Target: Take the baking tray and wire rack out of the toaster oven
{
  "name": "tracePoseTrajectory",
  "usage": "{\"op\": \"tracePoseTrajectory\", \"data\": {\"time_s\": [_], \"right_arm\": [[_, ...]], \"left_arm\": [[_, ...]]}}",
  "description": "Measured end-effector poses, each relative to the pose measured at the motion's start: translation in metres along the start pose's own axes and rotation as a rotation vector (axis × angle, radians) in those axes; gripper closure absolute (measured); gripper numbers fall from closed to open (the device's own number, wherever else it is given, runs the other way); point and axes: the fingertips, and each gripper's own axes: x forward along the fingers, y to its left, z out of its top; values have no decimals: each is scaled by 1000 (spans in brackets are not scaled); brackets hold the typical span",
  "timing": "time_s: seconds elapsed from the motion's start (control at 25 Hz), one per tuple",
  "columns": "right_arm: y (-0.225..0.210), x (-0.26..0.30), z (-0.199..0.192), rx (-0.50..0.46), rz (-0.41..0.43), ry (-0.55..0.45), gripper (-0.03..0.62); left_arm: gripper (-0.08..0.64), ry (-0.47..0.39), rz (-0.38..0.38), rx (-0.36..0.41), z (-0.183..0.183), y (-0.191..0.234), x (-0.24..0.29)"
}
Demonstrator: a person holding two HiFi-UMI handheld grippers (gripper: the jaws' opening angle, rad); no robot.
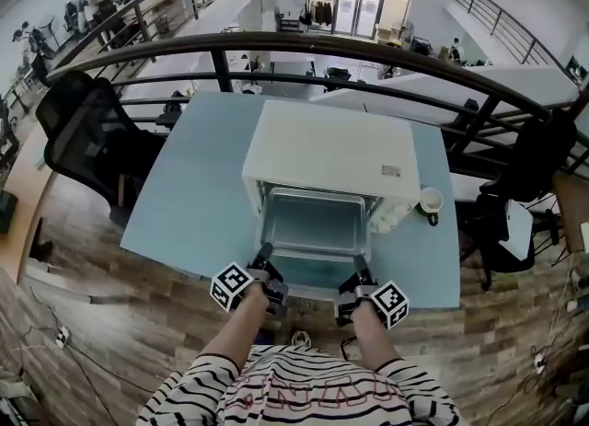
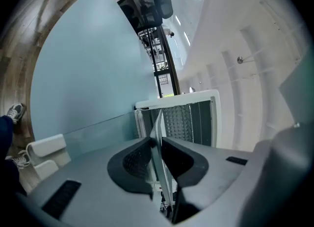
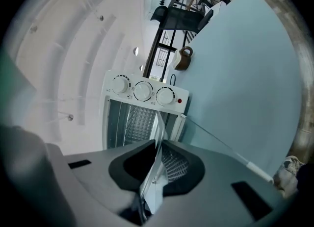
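Silvery rim of the baking tray is pinched tight by both the left hand-held gripper and the right hand-held gripper. It sits half out of the white toaster oven on the pale-blue surface. Not yet clear, I'd judge, and the wire rack remains.

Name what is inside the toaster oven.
The baking tray, sticking partly out, its front rim clamped by the left gripper and right gripper. It covers whatever lies beneath, so the wire rack cannot be seen.
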Motion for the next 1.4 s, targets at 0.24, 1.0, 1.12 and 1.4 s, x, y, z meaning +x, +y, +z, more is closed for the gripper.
{"op": "tracePoseTrajectory", "data": {"time_s": [0.24, 1.0, 1.12, 1.4], "right_arm": [[6, -21, -6, -13, 20, -30, 538], [10, -99, -121, 18, -28, -219, 545], [16, -104, -142, 27, -25, -235, 545], [31, -95, -204, 21, -4, -230, 544]], "left_arm": [[479, 30, -17, -13, -6, 3, -22], [477, 242, -28, 15, 46, 37, -107], [477, 253, -43, 19, 63, 37, -117], [477, 234, -73, 33, 122, 47, -144]]}}
